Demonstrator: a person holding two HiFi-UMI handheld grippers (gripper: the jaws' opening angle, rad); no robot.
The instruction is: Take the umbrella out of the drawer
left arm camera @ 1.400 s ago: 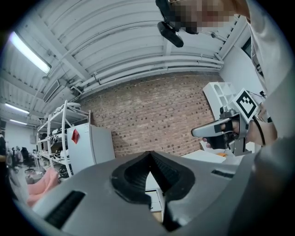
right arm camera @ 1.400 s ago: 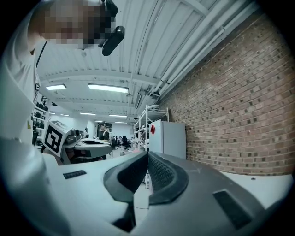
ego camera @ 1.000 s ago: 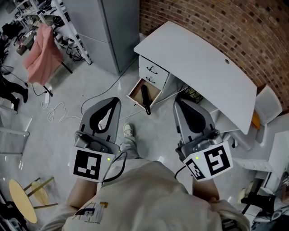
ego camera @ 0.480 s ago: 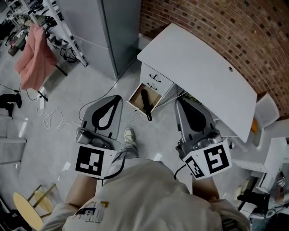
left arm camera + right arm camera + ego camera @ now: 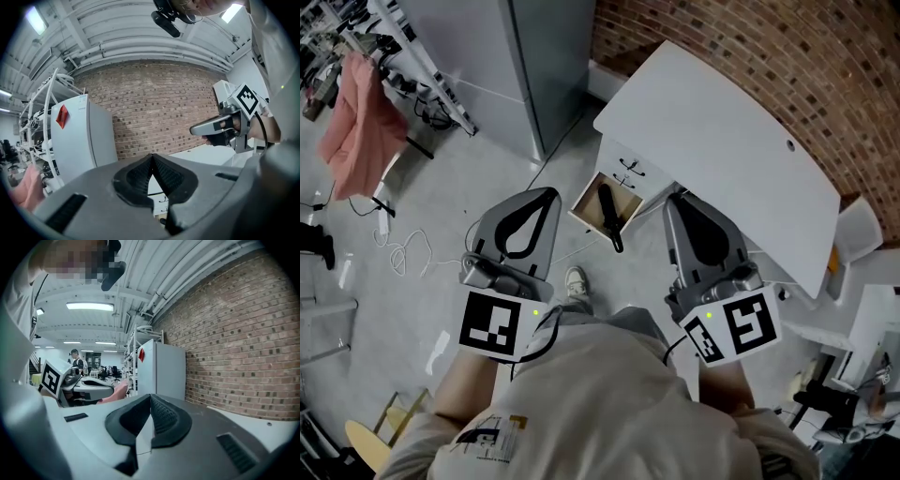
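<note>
A black folded umbrella (image 5: 608, 212) lies in the open wooden drawer (image 5: 584, 201) of the white desk (image 5: 712, 131), its handle end sticking out over the drawer's front edge. My left gripper (image 5: 550, 193) is held level just left of the drawer, jaws shut with nothing between them. At the drawer's right side, my right gripper (image 5: 674, 198) is also shut and holds nothing. Both are short of the umbrella and above the floor. In the left gripper view the jaw tips (image 5: 152, 156) meet, with the desk's drawer fronts showing below. The right gripper view shows its tips (image 5: 150, 396) closed.
A tall grey cabinet (image 5: 534, 66) stands left of the desk against a brick wall (image 5: 787, 47). A pink cloth (image 5: 356, 122) hangs on a rack at far left, a white cable (image 5: 408, 248) lies on the floor. A white chair (image 5: 855, 225) stands right of the desk.
Both grippers have advanced together toward the desk, still shut. The open drawer and umbrella now sit right between their tips instead of well ahead of them.
</note>
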